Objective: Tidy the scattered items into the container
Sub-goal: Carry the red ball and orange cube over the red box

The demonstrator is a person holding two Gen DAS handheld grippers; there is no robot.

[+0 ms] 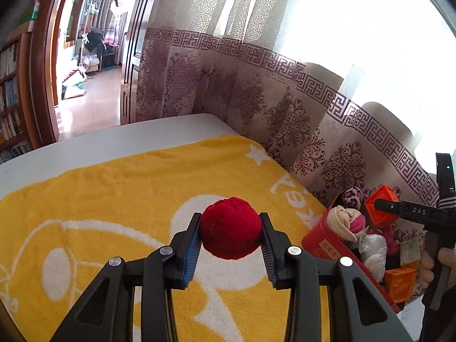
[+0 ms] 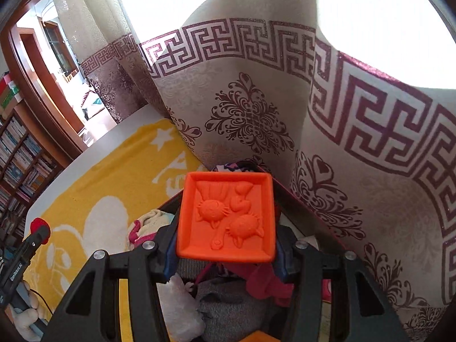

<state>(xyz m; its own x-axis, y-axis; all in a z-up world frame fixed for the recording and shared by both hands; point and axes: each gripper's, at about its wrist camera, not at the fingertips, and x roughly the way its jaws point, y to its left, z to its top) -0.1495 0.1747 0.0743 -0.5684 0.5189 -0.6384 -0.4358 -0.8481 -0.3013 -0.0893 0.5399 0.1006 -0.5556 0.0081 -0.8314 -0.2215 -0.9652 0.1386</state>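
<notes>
My left gripper [image 1: 231,228] is shut on a fluffy red pom-pom ball [image 1: 230,228] and holds it above the yellow towel [image 1: 114,188]. The red container [image 1: 322,242] stands at the right edge of the towel, filled with rolled socks, a white bundle and orange blocks. My right gripper [image 2: 225,228] is shut on an orange embossed cube [image 2: 226,216] and holds it over the open container [image 2: 285,192]. In the left wrist view the right gripper [image 1: 410,209] shows above the container with the cube [image 1: 382,203]. In the right wrist view the left gripper [image 2: 40,232] shows at far left with the ball.
A patterned curtain [image 1: 256,99] hangs right behind the table and container. The white table edge [image 1: 85,145] runs beyond the towel. A bookshelf [image 1: 11,99] and an open doorway [image 1: 85,57] lie at the left.
</notes>
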